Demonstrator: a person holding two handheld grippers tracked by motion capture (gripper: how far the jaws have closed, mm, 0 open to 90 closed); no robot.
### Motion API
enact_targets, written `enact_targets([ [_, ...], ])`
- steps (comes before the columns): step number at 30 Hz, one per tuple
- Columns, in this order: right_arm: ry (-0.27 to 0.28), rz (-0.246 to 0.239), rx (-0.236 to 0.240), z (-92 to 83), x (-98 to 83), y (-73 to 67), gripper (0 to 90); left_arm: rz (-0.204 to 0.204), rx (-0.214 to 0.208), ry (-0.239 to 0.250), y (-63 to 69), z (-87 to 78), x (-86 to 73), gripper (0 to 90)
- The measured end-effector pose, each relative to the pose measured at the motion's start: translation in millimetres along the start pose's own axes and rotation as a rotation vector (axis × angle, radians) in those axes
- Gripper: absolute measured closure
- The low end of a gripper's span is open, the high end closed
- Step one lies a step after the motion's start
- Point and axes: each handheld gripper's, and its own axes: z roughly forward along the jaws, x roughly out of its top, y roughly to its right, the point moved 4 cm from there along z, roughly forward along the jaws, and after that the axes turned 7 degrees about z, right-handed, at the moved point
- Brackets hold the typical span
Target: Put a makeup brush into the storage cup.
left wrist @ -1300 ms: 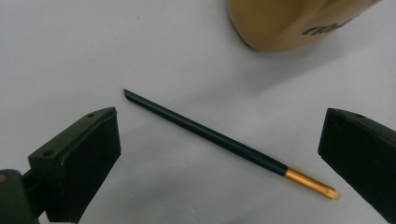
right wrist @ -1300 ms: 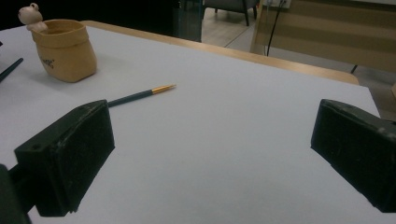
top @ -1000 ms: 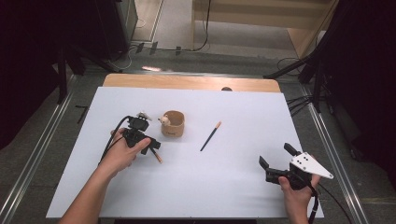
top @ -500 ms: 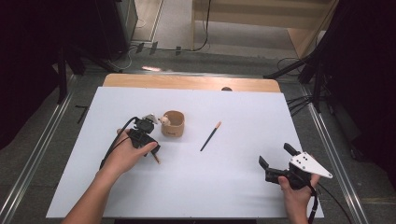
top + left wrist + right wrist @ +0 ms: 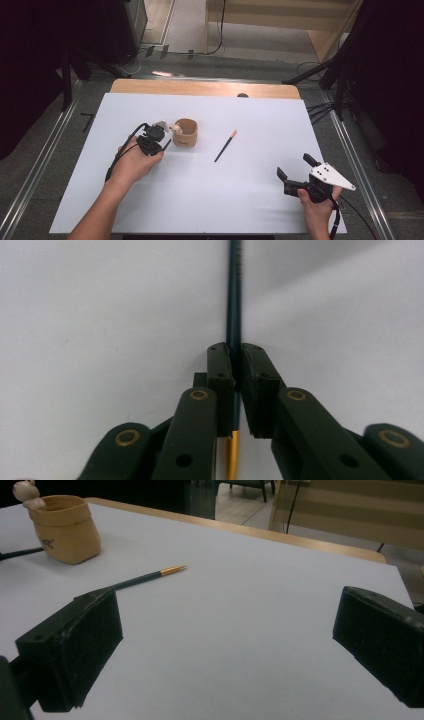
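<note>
Your white table sheet (image 5: 200,200) carries it all. The tan cup (image 5: 186,132) sits left of centre; your left gripper (image 5: 159,134), just left of that cup, has just closed its jaws tight on a dark pencil (image 5: 233,315). A second pencil (image 5: 226,145) lies just right of the cup. Well right, your right gripper (image 5: 296,169) rests with jaws wide, holding nothing.

Grey floor (image 5: 190,65), dark surroundings

The left gripper (image 5: 235,390) jaws have just closed onto the dark pencil (image 5: 233,300).
</note>
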Motion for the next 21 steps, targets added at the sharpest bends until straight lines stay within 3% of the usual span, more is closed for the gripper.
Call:
enact_targets([
  [5, -0.011, -0.008, 0.038, 2.3, -0.5, -4.9, 3.8, 0.039, -0.022, -0.006, -0.6, -1.5, -1.9, 84.6],
  [9, -0.008, -0.021, 0.076, 3.2, 4.1, -17.0, 5.0, 0.081, -0.052, -0.013, 0.0, -3.7, -6.9, 84.6],
  [16, 0.009, -0.069, 0.113, 4.7, 13.1, -37.6, 14.3, 0.131, -0.118, 0.016, 5.2, -21.2, -18.2, 84.6],
  [21, -0.012, -0.144, 0.187, 12.7, 16.7, -59.9, 21.5, 0.189, -0.143, 0.01, 10.4, -34.2, -19.2, 84.6],
])
